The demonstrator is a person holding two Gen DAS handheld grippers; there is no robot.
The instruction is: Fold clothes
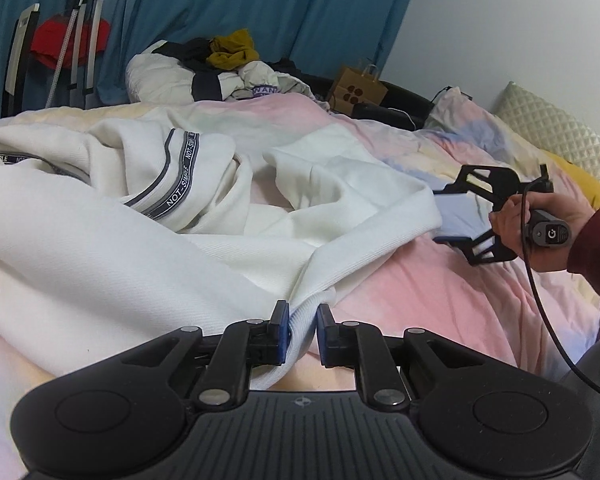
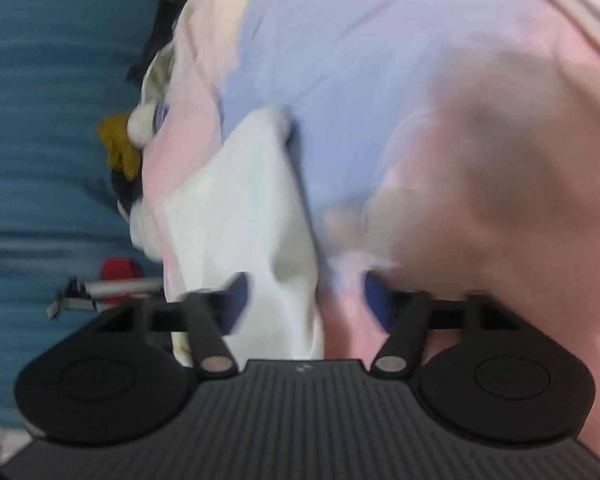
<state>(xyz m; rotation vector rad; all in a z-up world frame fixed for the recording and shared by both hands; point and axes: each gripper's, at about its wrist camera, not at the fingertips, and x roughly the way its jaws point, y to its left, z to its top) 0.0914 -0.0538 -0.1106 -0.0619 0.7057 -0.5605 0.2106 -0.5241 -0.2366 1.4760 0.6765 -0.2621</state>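
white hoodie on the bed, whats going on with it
A person is partway into folding a white knit hoodie with grey lettered tape on a pink and blue pastel duvet. The left tongs are shut on its ribbed hem. The right tongs, held in a hand, are open at the garment's far edge, not gripping yet.

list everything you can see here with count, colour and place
sweatshirt: 1, white with grey lettered trim, crumpled on the bed, hem in the left gripper
bedspread: 1, pink, blue and cream, covering the bed
clothes pile: 1, cream, black and mustard, far end of bed
paper bag: 1, brown, behind the bed
curtain: 1, blue, back wall
pillow: 1, cream quilted, right
left gripper: 1, black, jaws shut on hem
right gripper: 1, black, jaws open at sweatshirt edge
hand: 1, dark red sleeve, holding right gripper
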